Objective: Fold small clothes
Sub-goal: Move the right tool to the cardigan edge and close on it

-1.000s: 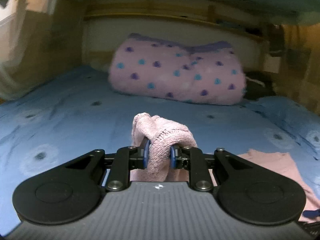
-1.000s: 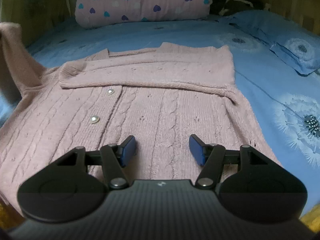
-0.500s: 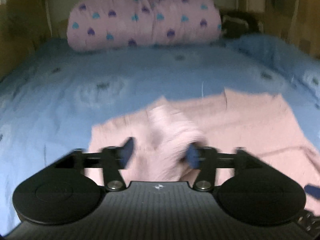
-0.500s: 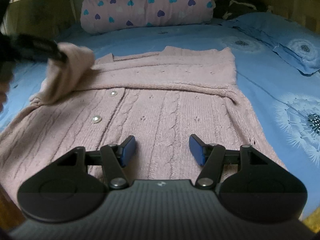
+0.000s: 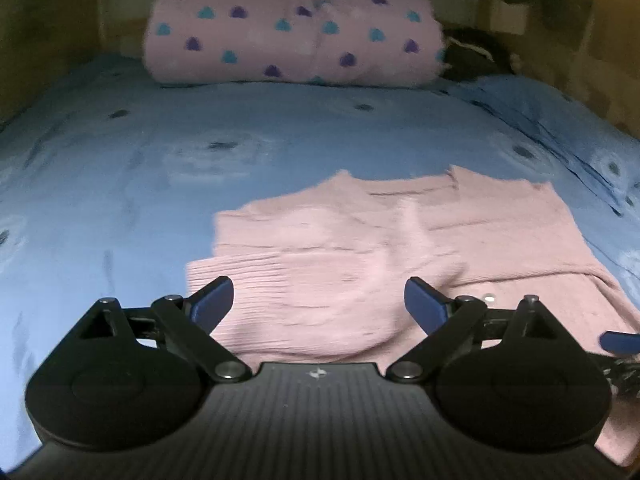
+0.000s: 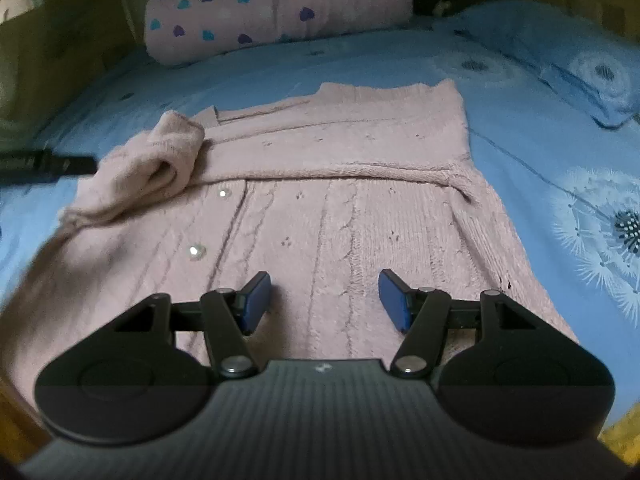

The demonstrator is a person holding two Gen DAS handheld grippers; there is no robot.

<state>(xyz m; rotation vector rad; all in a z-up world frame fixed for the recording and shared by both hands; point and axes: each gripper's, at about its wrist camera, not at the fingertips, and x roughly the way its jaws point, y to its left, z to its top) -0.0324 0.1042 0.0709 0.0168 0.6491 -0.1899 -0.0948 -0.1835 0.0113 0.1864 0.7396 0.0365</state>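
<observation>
A pink cable-knit cardigan (image 6: 340, 208) with pearly buttons lies flat on the blue bed, its right sleeve folded across the chest. Its left sleeve (image 6: 156, 168) lies bunched over the left shoulder. My left gripper (image 5: 318, 300) hovers just above that sleeve (image 5: 320, 280), its jaws still opening, and the pads touch no cloth. In the right wrist view one left fingertip (image 6: 76, 165) shows dark at the left edge. My right gripper (image 6: 324, 300) stands open over the cardigan's lower front, pinching nothing.
A pink rolled blanket (image 5: 296, 32) with blue and purple hearts lies at the head of the bed. A blue pillow (image 6: 580, 64) sits at the far right, dark clothing (image 5: 476, 52) behind it. The blue dandelion sheet (image 5: 120, 184) spreads to the left.
The left gripper carried the sleeve cuff down and over the cardigan, then opened and let it drop onto the left shoulder. The right gripper stayed put.
</observation>
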